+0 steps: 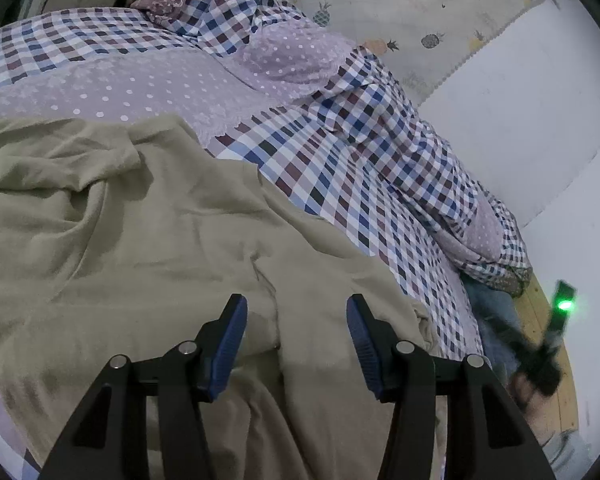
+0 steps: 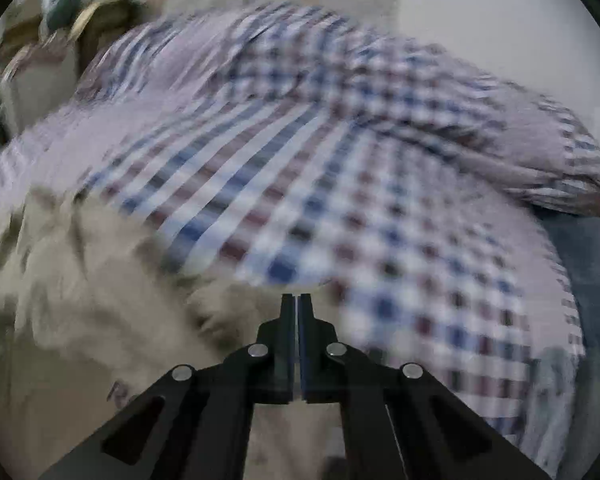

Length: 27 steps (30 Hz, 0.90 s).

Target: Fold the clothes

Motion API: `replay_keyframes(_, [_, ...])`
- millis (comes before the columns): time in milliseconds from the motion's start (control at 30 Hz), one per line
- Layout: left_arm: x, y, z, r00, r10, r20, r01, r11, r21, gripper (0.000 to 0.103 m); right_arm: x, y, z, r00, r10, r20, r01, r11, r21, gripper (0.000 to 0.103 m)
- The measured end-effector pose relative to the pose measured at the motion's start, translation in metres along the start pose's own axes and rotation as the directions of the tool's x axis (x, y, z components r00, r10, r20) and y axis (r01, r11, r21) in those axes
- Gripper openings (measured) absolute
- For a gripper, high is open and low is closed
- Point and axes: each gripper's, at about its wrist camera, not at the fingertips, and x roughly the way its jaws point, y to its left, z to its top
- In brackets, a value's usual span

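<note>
One beige garment (image 1: 140, 248) on bed, six o'clock; left gripper (image 1: 296, 316) fingers apart, right gripper (image 2: 297, 304) fingers closed empty; risk: snagging checked bedsheet (image 1: 340, 184) underneath.

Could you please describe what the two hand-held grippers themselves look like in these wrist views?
The left hand-held gripper has matte black angular linkage arms with round silver pivot pins and ribbed blue pads on its fingers. The right hand-held gripper has the same black linkage and silver pins, with narrow dark fingers. In the left view, its black body carries a glowing green light.
</note>
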Motion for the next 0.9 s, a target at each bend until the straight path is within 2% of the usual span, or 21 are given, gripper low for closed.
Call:
replay_keyframes(100, [0.000,-0.001,-0.001,1.000,-0.004,-0.002,0.004,1.000,0.007,0.055,-0.021,-0.042,0.015,0.996,-0.067,0.059,0.061,0.994,0.093,0.000])
replay_keyframes(167, [0.001,-0.002,-0.002,1.000,-0.005,-0.004,0.005,1.000,0.006,0.055,-0.028,-0.067,0.020,0.996,-0.077,0.054,0.070,0.989,0.130,0.000])
replay_keyframes(233, [0.002,-0.003,-0.003,1.000,-0.006,-0.004,0.006,1.000,0.006,0.055,-0.028,-0.078,0.020,0.999,-0.035,0.028,0.031,0.992,0.124,0.000])
replay_keyframes(267, [0.003,-0.004,-0.004,1.000,-0.005,-0.006,0.005,1.000,0.008,0.055,-0.027,-0.079,0.018,1.000,-0.006,0.020,0.004,0.993,0.118,0.004])
replay_keyframes(333, [0.004,-0.006,-0.005,1.000,-0.005,-0.011,0.005,1.000,0.012,0.055,-0.020,-0.076,0.009,0.997,0.076,0.002,-0.076,0.990,0.118,0.005])
replay_keyframes(367, [0.005,-0.007,-0.006,1.000,-0.009,-0.013,0.010,1.000,0.017,0.055,-0.015,-0.071,0.005,0.993,0.118,-0.005,-0.116,0.986,0.117,0.012])
replay_keyframes(400, [0.005,-0.009,-0.007,1.000,-0.015,-0.014,0.015,1.000,0.023,0.055,-0.009,-0.059,0.001,0.987,0.158,-0.017,-0.156,0.982,0.106,0.025])
replay_keyframes(467, [0.006,-0.012,-0.008,1.000,-0.023,-0.016,0.023,0.999,0.030,0.055,0.004,-0.036,-0.008,0.971,0.236,-0.042,-0.232,0.969,0.080,0.040])
replay_keyframes(500, [0.007,-0.013,-0.008,1.000,-0.025,-0.018,0.025,0.999,0.031,0.055,0.011,-0.020,-0.013,0.964,0.260,-0.064,-0.257,0.965,0.052,0.040])
replay_keyframes(600, [0.010,-0.013,-0.008,0.999,-0.024,-0.027,0.025,0.999,0.025,0.055,0.032,0.021,-0.021,0.954,0.272,-0.125,-0.279,0.959,-0.041,0.041])
replay_keyframes(667, [0.012,-0.012,-0.008,0.999,-0.023,-0.032,0.023,1.000,0.019,0.055,0.043,0.042,-0.025,0.962,0.230,-0.150,-0.246,0.964,-0.097,0.041])
replay_keyframes(767, [0.011,-0.011,-0.007,0.999,-0.024,-0.030,0.025,1.000,0.016,0.055,0.054,0.053,-0.025,0.970,0.187,-0.157,-0.206,0.971,-0.117,0.038])
replay_keyframes(833, [0.010,-0.010,-0.006,0.999,-0.025,-0.028,0.026,1.000,0.015,0.055,0.057,0.055,-0.024,0.975,0.164,-0.151,-0.183,0.976,-0.119,0.001])
replay_keyframes(900, [0.010,-0.009,-0.005,0.999,-0.027,-0.026,0.027,1.000,0.011,0.055,0.057,0.054,-0.023,0.980,0.136,-0.143,-0.154,0.980,-0.124,0.003])
